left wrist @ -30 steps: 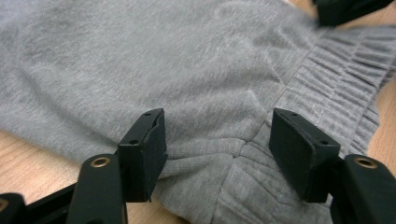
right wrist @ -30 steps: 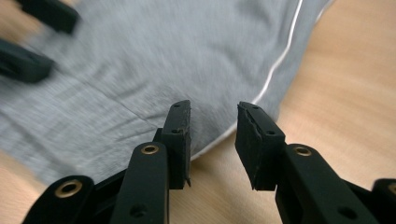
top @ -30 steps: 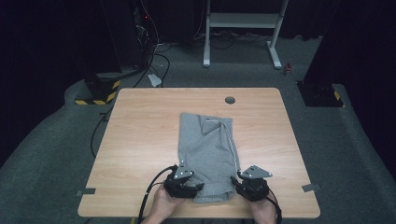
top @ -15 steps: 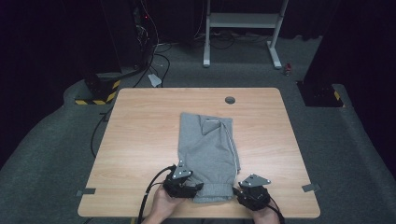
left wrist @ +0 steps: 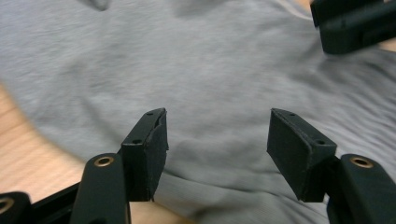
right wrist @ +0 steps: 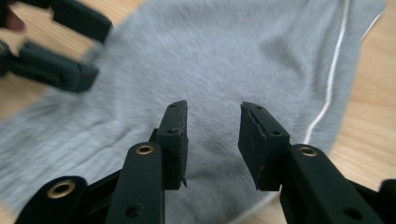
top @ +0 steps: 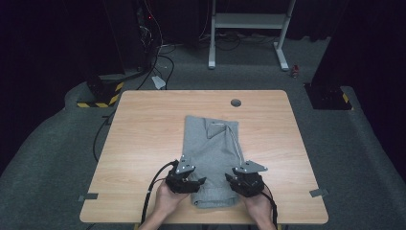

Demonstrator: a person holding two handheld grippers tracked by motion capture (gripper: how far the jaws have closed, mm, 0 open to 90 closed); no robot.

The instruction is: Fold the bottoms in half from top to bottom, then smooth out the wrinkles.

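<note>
High view: a folded grey garment [top: 211, 158] lies flat in the middle of the counter [top: 143, 134], its near end between the left tool [top: 200, 183] and the right tool [top: 228, 178]. Both stand apart over the cloth gripping nothing, the left wide and just narrowing, the right narrower and just widening. It looks soft, light and limp, so I'd pinch the near corners through all layers. The fold hides what garment it is.

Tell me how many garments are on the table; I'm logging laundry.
1: a grey folded garment lies mid-table, its near end between the left gripper and right gripper.
</note>
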